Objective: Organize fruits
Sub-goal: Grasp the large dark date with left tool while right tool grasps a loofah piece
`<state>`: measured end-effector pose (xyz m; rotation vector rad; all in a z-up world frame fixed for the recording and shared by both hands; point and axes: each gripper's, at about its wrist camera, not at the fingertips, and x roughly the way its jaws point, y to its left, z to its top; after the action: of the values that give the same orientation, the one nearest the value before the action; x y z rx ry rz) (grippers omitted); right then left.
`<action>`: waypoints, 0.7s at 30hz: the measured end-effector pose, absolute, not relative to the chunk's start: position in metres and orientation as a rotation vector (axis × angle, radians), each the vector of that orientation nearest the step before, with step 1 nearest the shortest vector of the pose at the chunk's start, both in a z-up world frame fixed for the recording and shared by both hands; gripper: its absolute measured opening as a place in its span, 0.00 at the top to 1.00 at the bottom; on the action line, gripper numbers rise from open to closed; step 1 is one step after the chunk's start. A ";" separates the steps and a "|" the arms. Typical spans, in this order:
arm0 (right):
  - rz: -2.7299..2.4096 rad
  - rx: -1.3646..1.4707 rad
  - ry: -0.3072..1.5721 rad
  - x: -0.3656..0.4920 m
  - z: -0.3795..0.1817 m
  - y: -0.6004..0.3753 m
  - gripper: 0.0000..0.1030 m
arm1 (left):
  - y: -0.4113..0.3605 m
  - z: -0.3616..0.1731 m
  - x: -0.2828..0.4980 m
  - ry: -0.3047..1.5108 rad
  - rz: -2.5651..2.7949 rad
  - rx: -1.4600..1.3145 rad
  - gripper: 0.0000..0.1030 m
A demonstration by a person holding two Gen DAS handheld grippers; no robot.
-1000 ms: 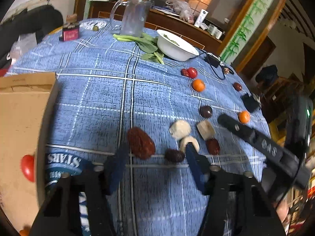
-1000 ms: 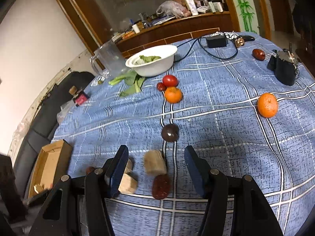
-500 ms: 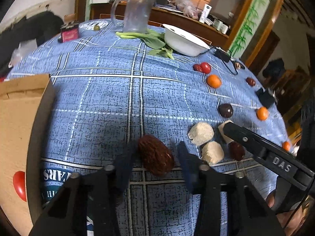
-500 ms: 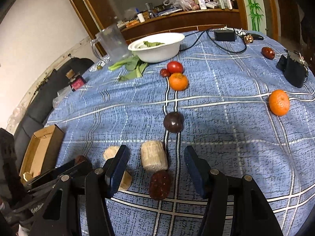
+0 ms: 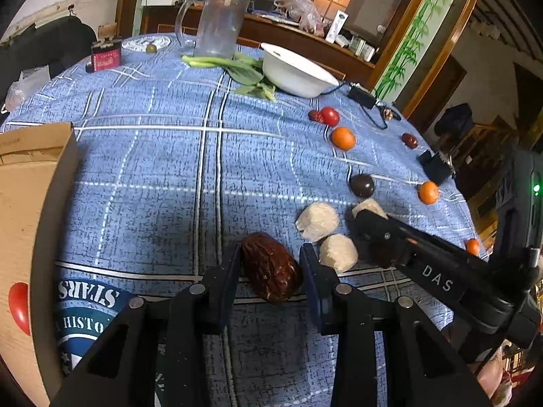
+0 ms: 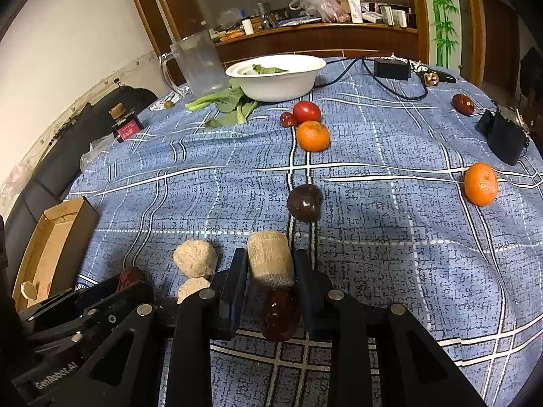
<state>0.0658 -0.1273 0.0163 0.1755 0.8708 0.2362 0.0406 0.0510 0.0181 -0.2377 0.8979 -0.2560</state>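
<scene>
At your far left, the cardboard box (image 5: 30, 203) sits on the table (image 5: 152, 169) with a red fruit (image 5: 18, 307) in it.

Your left hand-held gripper (image 5: 269, 271) has its jaws narrowed around the big date (image 5: 269, 266), a wrinkled dark red one lying on the blue checked cloth. The left pad touches it; the right pad is at its skin, though you cannot tell whether it presses. Just right of it lie two pale lumps (image 5: 319, 220), one behind the other, close beside the gripper's right finger.

Further right, your right hand-held gripper (image 6: 269, 271) is closed to a narrow gap on the beige roll (image 6: 269, 259), both pads against its sides. A small date (image 6: 280, 315) lies on the table under the jaws, just nearer to you than the roll. Ahead of the roll sits a dark round fruit (image 6: 304, 202), apart from it.

Beyond that, in a line along the cloth's stripe, lie an orange (image 6: 313, 135), a tomato (image 6: 306, 112) and a small red fruit (image 6: 287, 119), the last two touching. The white bowl (image 6: 276, 78) with greens stands behind them, the clear jug (image 6: 198, 64) to its left.

At the far right, a second orange (image 6: 481, 183) lies alone, well apart from the grippers, with a black pouch (image 6: 504, 134) behind it and another date (image 6: 463, 104) near the far edge.
</scene>
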 end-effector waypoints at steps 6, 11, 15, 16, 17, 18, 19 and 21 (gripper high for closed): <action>0.226 0.198 0.850 0.061 0.019 -0.132 0.71 | 0.046 0.027 0.036 0.844 -0.278 -0.223 0.67; 0.200 0.214 0.831 0.057 0.021 -0.135 0.71 | 0.043 0.029 0.036 0.829 -0.294 -0.224 0.67; 0.161 0.222 0.820 0.053 0.025 -0.136 0.71 | 0.044 0.031 0.032 0.816 -0.312 -0.250 0.67; 0.153 0.224 0.820 0.051 0.026 -0.135 0.71 | 0.047 0.034 0.029 0.808 -0.317 -0.264 0.67; 0.149 0.229 0.816 0.047 0.030 -0.135 0.71 | 0.050 0.036 0.026 0.802 -0.317 -0.275 0.67; 0.149 0.235 0.810 0.043 0.033 -0.135 0.71 | 0.053 0.040 0.022 0.792 -0.316 -0.286 0.67; 0.156 0.246 0.804 0.036 0.037 -0.134 0.71 | 0.061 0.047 0.013 0.772 -0.318 -0.303 0.67; 0.181 0.257 0.795 0.021 0.045 -0.129 0.71 | 0.074 0.057 -0.001 0.747 -0.321 -0.334 0.67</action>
<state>0.0213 -0.1290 0.0448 0.2570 0.7953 0.1813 -0.0008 0.0740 0.0571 -0.3342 0.7472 -0.3207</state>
